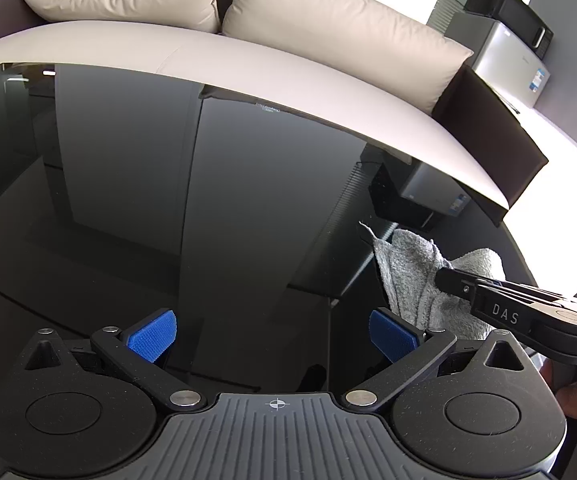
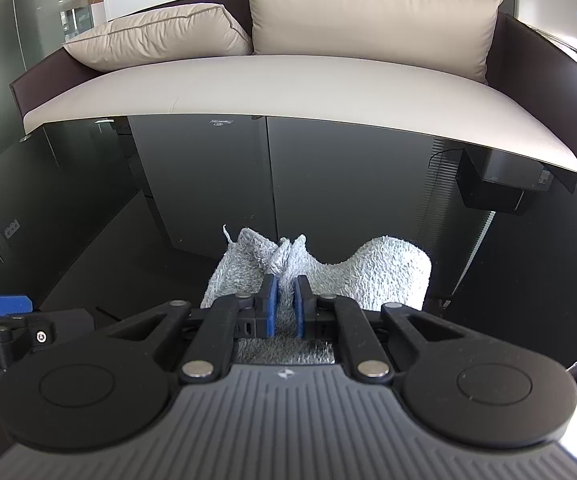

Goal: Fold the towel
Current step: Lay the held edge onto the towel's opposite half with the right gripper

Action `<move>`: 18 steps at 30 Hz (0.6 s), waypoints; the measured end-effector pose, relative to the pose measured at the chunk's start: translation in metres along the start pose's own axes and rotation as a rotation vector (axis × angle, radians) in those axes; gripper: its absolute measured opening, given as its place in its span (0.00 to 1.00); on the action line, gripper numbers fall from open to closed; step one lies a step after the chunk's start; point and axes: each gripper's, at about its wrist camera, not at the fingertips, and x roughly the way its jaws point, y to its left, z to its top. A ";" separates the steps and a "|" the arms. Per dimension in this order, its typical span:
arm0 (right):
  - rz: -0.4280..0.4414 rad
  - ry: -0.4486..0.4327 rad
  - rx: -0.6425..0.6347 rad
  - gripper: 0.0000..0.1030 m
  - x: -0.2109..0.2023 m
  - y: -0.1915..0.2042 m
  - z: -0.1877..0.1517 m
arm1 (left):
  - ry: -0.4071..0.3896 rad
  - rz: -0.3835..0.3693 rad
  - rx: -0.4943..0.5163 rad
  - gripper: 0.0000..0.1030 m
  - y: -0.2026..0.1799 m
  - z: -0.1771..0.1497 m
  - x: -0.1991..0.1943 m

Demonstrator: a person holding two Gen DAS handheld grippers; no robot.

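Right tongs [image 2: 284, 300] clamped on a bunched ridge of the grey terry towel [image 2: 384, 268], heaped on the glossy black glass counter [image 2: 168, 200]. Left tongs [image 1: 272, 338] stand apart, empty; the towel lies off to their right, nearer the right hand.

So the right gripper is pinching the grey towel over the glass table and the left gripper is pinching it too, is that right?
Not quite. The right gripper does pinch the grey towel over the glass table, but the left gripper is open, nothing between its fingers, and the towel lies off to its right. The left wrist view shows it.
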 end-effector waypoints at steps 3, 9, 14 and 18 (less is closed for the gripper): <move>-0.008 -0.011 0.004 0.05 -0.005 -0.001 0.002 | 0.000 0.000 -0.001 0.99 0.001 0.000 0.000; 0.003 -0.044 0.037 0.05 -0.015 -0.007 0.006 | 0.000 0.000 -0.001 0.99 0.002 -0.001 0.001; 0.039 -0.074 0.050 0.05 -0.023 -0.008 0.010 | 0.000 -0.002 0.002 0.99 0.002 -0.002 0.001; 0.102 -0.074 0.122 0.05 -0.022 -0.018 0.010 | 0.003 -0.002 0.004 0.99 0.002 -0.002 0.001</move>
